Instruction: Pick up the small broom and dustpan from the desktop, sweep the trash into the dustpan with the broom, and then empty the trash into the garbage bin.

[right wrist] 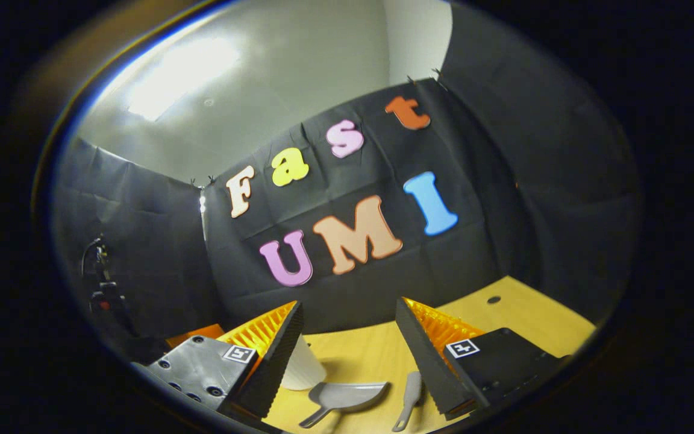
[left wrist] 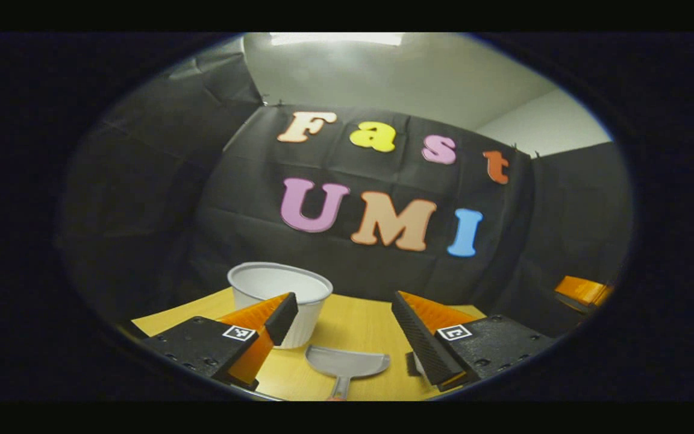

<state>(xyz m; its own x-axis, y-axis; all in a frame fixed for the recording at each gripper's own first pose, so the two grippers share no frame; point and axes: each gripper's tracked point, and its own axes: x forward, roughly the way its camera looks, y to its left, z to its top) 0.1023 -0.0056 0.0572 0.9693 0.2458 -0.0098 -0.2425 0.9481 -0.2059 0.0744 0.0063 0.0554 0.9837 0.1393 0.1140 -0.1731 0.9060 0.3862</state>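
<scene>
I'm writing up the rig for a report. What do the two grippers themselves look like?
Both match. The left gripper has two wedge-shaped fingers, orange with ribbed sides and black ridged pads, on black blocks dotted with screw holes, each bearing a small square black-and-white marker. The right gripper has the same orange fingers, black pads and markers.

Desktop layout
We see the dustpan (right wrist: pixel 347 395) on the desktop (right wrist: pixel 522 319), bin (right wrist: pixel 302 367) behind-left, broom (right wrist: pixel 408 392) just right.
</scene>
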